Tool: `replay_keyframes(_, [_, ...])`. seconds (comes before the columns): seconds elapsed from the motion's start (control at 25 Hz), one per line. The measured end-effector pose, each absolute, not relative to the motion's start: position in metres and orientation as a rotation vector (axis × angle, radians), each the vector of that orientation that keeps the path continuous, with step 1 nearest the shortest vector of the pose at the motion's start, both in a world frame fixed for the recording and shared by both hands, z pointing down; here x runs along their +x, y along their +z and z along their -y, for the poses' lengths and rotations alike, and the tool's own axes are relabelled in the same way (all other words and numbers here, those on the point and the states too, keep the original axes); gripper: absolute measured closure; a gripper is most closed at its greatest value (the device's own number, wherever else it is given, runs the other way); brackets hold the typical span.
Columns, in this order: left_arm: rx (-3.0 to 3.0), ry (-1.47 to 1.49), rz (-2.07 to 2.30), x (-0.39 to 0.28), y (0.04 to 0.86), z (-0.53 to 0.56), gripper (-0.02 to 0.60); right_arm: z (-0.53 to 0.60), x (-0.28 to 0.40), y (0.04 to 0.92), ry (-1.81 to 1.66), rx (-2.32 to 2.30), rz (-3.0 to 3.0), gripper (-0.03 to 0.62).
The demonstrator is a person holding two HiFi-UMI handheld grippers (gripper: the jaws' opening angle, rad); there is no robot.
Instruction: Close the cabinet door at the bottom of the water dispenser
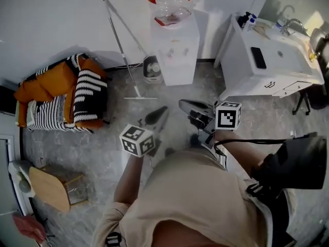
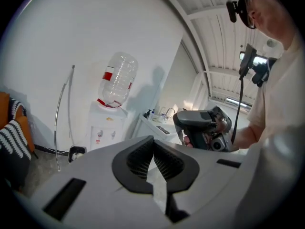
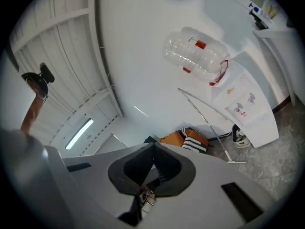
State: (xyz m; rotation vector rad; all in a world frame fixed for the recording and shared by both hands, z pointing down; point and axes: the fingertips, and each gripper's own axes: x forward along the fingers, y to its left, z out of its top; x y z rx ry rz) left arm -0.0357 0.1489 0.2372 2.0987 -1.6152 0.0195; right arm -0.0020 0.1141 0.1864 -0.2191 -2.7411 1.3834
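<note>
The white water dispenser (image 1: 176, 53) stands against the far wall with a clear bottle (image 1: 169, 1) on top. Its lower front (image 1: 180, 73) looks flat, with no door standing out. Both grippers are held up in front of the person, well short of the dispenser, and point toward it. My left gripper (image 1: 163, 109) is shut with nothing in it, and its jaws meet at the tips (image 2: 153, 140). My right gripper (image 1: 183, 104) is shut and empty as well (image 3: 153, 147). The dispenser (image 2: 106, 128) also appears in the left gripper view, and tilted (image 3: 248, 109) in the right gripper view.
A mop (image 1: 123, 50) leans on the wall left of the dispenser, with a small bin (image 1: 152, 68) at its foot. An orange and striped armchair (image 1: 67, 94) is at left, a white sink counter (image 1: 272, 60) at right, a wooden stool (image 1: 51, 189) near left.
</note>
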Motion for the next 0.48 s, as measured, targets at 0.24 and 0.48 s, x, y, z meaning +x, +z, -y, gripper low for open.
replay_keyframes(0.24, [2.122,-0.082,1.632,-0.064,0.224,-0.206,0.586,-0.181,-0.03,0.172,1.254,-0.249,2.806,0.58])
replay_keyframes(0.48, [2.139,-0.201,1.635,-0.093,0.212,-0.242,0.588,-0.219,-0.043,0.156,0.925,-0.188,2.967,0.58])
